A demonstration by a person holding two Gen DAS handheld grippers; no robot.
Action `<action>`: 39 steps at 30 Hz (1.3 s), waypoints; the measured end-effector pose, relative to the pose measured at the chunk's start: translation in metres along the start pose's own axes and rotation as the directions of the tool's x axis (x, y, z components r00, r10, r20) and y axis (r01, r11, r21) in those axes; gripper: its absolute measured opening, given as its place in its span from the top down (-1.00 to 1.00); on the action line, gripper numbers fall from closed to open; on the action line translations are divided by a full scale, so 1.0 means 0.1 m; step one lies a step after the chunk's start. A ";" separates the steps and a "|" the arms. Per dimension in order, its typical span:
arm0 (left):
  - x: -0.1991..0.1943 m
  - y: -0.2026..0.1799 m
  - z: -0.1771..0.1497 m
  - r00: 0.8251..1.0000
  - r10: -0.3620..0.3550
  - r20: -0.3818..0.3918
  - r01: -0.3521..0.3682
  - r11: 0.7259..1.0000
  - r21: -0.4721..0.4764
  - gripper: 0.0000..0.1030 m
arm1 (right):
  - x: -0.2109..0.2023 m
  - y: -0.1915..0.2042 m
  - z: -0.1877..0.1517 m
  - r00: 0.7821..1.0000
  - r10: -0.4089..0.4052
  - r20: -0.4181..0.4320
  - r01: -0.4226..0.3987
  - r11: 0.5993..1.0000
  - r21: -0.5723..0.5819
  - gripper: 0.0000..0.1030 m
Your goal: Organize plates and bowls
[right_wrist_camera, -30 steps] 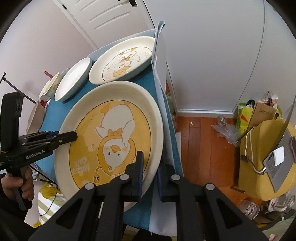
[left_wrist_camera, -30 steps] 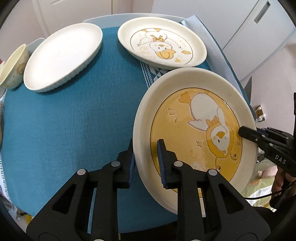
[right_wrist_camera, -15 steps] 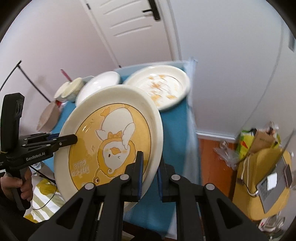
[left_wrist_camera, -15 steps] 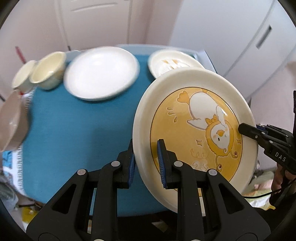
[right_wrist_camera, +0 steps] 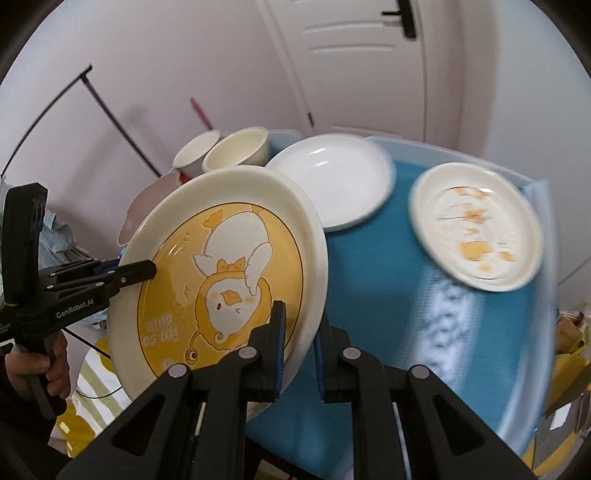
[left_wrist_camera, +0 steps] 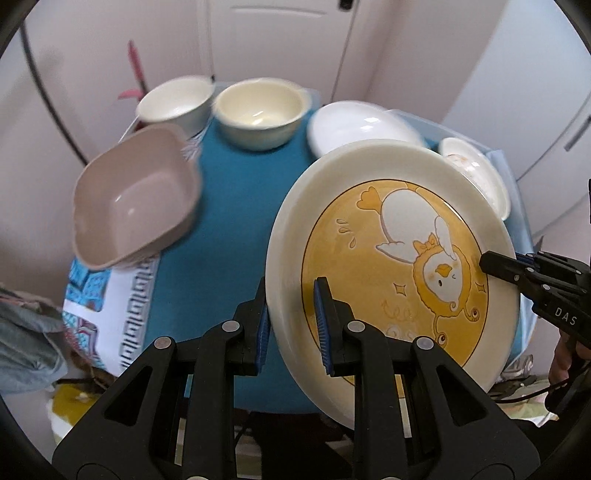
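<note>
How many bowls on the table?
3: white bowl and cream bowl side by side at the far edge, pink squarish bowl at the left edge. More may be hidden behind the held plate.

White panelled door (right_wrist_camera: 354,66) behind – pale walls (left_wrist_camera: 92,62), w/ black handle (right_wrist_camera: 406,22).

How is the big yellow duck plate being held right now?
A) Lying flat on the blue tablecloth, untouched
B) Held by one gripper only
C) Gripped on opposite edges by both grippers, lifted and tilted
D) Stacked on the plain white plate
C: the left gripper clamps the near rim of the yellow duck plate while the right gripper clamps the opposite rim, holding it tilted above the blue tablecloth.
</note>
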State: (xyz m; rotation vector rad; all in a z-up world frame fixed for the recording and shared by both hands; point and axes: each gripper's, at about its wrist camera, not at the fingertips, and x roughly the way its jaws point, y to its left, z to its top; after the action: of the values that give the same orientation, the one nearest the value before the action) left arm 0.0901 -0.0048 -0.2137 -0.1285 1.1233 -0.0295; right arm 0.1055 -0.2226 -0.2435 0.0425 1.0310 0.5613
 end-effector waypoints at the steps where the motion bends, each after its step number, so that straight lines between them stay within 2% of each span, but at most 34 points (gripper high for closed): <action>1: 0.06 0.12 -0.01 1.000 -0.002 -0.012 0.002 1.000 -0.011 0.64 | 0.11 0.07 0.01 1.000 0.001 -0.014 -0.001 1.000 0.001 0.74; 8: 0.52 0.75 -0.07 0.997 -0.022 -0.080 0.019 0.999 -0.043 0.64 | 0.73 0.41 -0.01 0.997 -0.019 -0.075 0.022 0.999 0.033 0.75; 11: 0.66 0.87 -0.07 0.994 -0.035 -0.099 0.031 0.999 -0.037 0.63 | 0.90 0.48 -0.03 0.996 -0.036 -0.079 0.039 0.998 0.048 0.75; 15: 0.68 0.92 -0.04 0.994 -0.062 -0.091 0.061 0.998 -0.021 0.63 | 0.96 0.49 -0.06 0.998 -0.041 -0.052 0.046 0.995 0.088 0.75; 21: 0.69 0.85 -0.05 0.995 -0.041 -0.095 0.046 0.998 0.044 0.62 | 1.03 0.48 -0.15 0.993 -0.064 -0.095 0.078 0.986 0.149 0.70; 25: 0.73 0.84 -0.03 0.992 -0.066 -0.106 0.072 0.996 0.049 0.54 | 0.99 0.48 -0.19 0.995 -0.065 -0.072 0.078 0.977 0.198 0.70; 27: 0.74 0.80 -0.01 0.992 -0.060 -0.109 0.067 0.996 0.059 0.48 | 0.99 0.50 -0.20 0.995 -0.073 -0.066 0.085 0.975 0.203 0.70; 32: 0.75 0.83 0.04 0.995 -0.026 -0.097 0.036 0.995 0.098 -0.09 | 1.01 0.53 -0.18 0.994 -0.092 -0.062 0.103 0.973 0.207 0.70; 33: 0.74 0.82 0.04 0.995 -0.021 -0.093 0.031 0.994 0.103 -0.14 | 1.01 0.53 -0.18 0.994 -0.092 -0.058 0.103 0.971 0.215 0.69; 35: 0.74 0.81 0.04 0.996 -0.010 -0.088 0.020 0.993 0.113 -0.28 | 0.97 0.53 -0.20 0.995 -0.093 -0.042 0.100 0.968 0.229 0.52; 37: 0.72 0.78 0.03 0.996 -0.008 -0.088 0.019 0.992 0.124 -0.29 | 0.95 0.54 -0.22 0.995 -0.096 -0.030 0.101 0.966 0.238 -0.20; 38: 0.71 0.77 0.03 0.996 -0.003 -0.091 0.014 0.991 0.131 -0.29 | 0.94 0.55 -0.23 0.995 -0.096 -0.029 0.100 0.966 0.239 -0.30; 39: 0.67 0.75 0.03 0.996 0.007 -0.093 0.006 0.990 0.142 -0.29 | 0.91 0.56 -0.24 0.995 -0.095 -0.031 0.099 0.966 0.238 -0.31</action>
State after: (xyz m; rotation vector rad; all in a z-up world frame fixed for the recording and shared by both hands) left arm 0.1188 0.0644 -0.2811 0.0008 1.2104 -0.1161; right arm 0.0977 -0.1381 -0.3123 0.1989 1.1092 0.3465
